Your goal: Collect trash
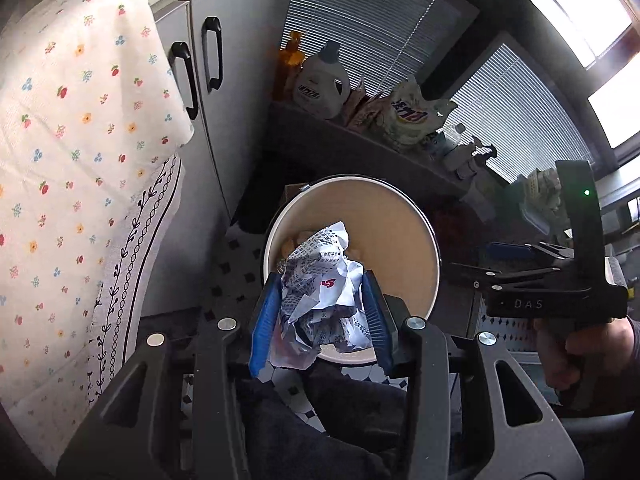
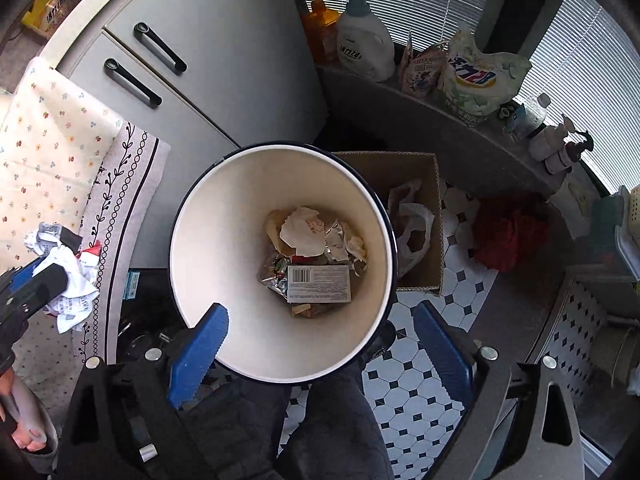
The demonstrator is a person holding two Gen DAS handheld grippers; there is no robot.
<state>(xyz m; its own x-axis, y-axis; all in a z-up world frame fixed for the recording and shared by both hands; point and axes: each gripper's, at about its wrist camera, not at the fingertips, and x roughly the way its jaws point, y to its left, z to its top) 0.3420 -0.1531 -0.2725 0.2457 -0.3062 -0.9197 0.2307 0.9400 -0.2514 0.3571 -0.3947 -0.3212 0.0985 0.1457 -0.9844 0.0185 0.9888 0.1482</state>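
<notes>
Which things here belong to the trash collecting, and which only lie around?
Belong to the job:
- crumpled paper, held in left tool
- trash bin
- right tool, open over the bin

Only lying around:
- detergent bottle
- cardboard box
- red cloth

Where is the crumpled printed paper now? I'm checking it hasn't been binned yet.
In the left wrist view, the crumpled paper is clamped in the left gripper, over the near rim of the bin.

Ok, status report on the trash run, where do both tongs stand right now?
Left tongs shut on crumpled paper, near the bin's rim. Right tongs open, empty, over the bin. Trash already in the bottom. Nothing blocking the drop.
</notes>
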